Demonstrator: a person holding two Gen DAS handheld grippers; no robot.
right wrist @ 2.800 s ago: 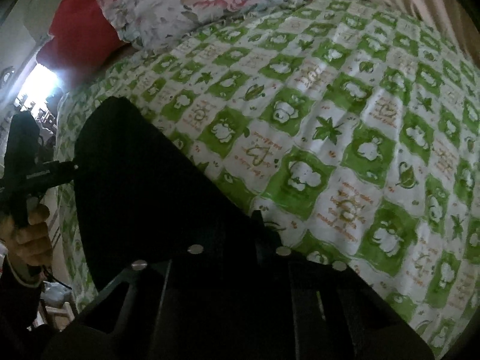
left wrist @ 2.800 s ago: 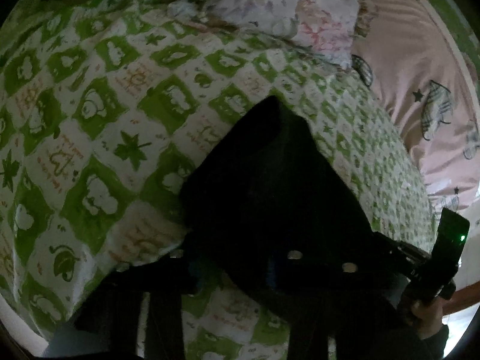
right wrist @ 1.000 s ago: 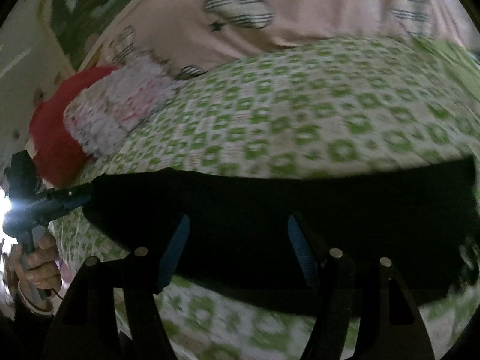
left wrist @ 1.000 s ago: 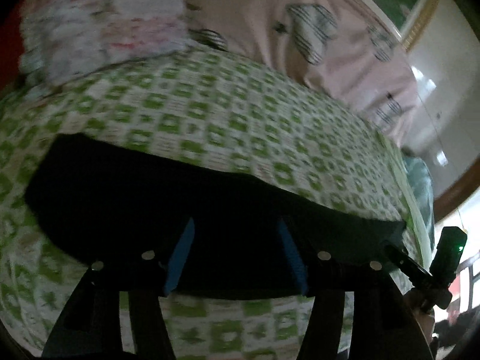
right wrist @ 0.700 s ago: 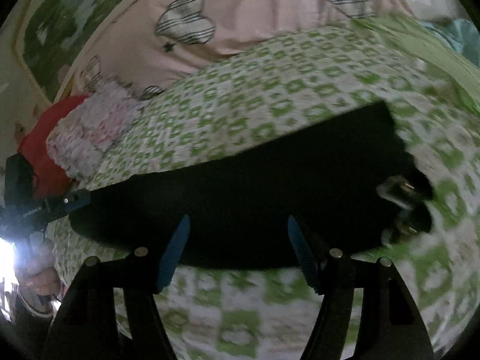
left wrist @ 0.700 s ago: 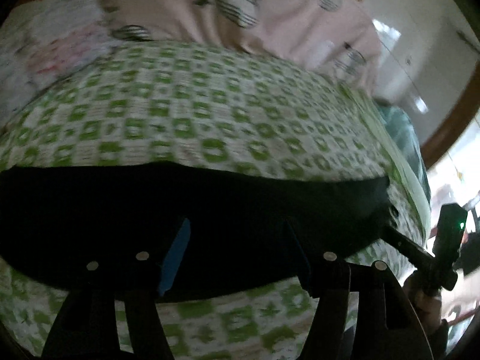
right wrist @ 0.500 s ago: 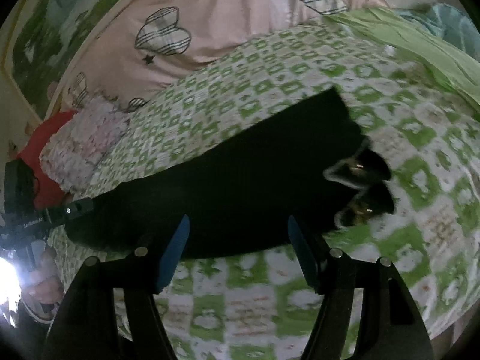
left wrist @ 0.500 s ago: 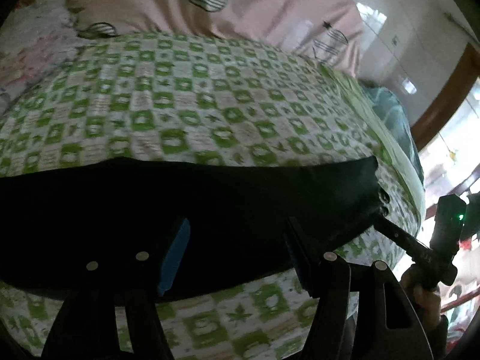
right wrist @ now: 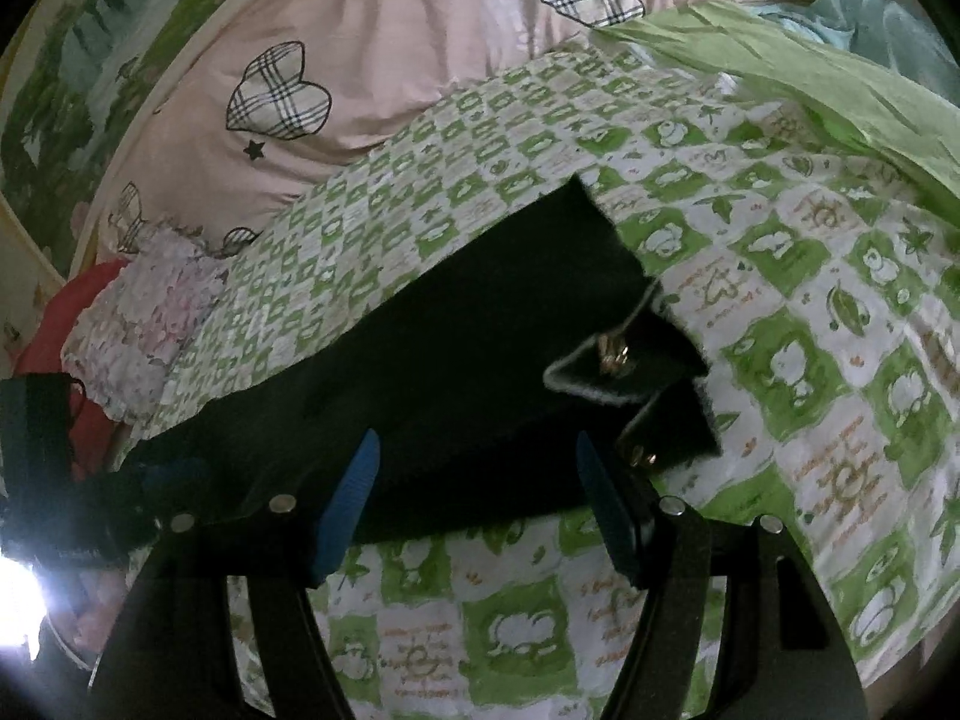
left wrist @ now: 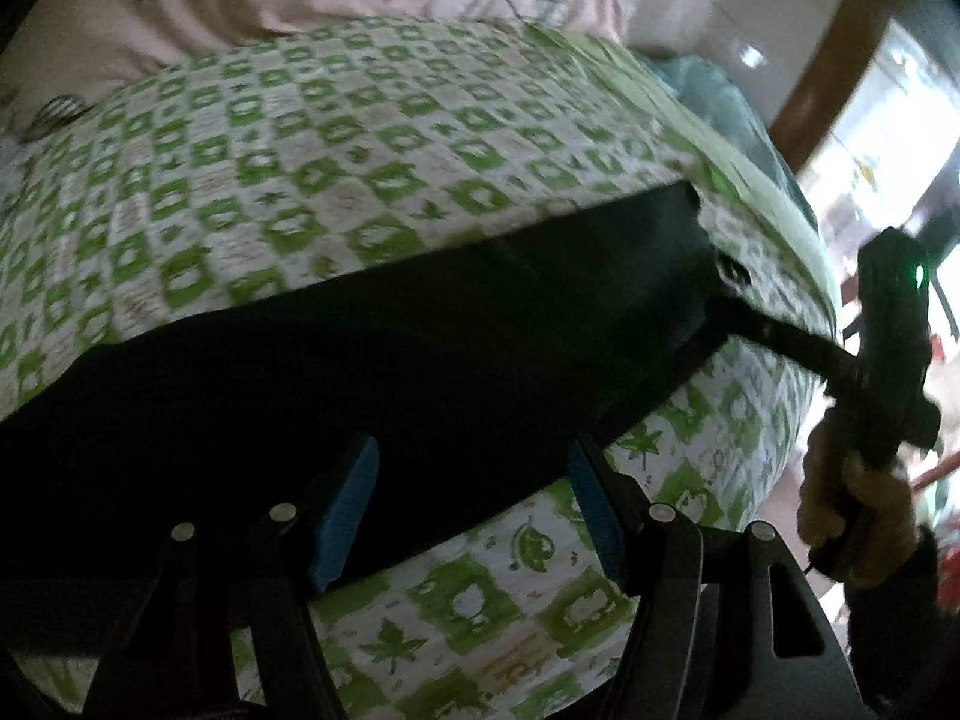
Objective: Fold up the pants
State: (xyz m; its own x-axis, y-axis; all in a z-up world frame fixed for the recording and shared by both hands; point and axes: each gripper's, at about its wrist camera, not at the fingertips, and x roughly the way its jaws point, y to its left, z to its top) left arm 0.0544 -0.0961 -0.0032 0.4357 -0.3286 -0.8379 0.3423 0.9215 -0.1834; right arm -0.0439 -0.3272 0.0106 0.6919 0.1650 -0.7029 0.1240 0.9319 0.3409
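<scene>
The black pants point(left wrist: 372, 354) lie in a long band across the green-and-white checked bedspread point(left wrist: 336, 138). In the right wrist view the pants point(right wrist: 456, 360) show their open waistband with a metal clasp point(right wrist: 612, 357) at the right end. My left gripper point(left wrist: 471, 504) is open, blue pads apart, over the pants' near edge. My right gripper point(right wrist: 474, 498) is open too, at the near edge by the waistband. In the left wrist view the right gripper point(left wrist: 774, 333) reaches to the waist end; its tips are hidden against the dark cloth there.
A pink quilt with plaid hearts point(right wrist: 372, 42) lies behind the bedspread. A floral pillow point(right wrist: 144, 312) and a red cushion point(right wrist: 72, 312) sit at the left. A light green sheet point(right wrist: 792, 54) lies at the back right. The bed's edge drops off near me.
The pants went from a bunched mound held in both grippers to a long flat band on the bed. Both grippers opened and have swung right along the pants, toward the waistband.
</scene>
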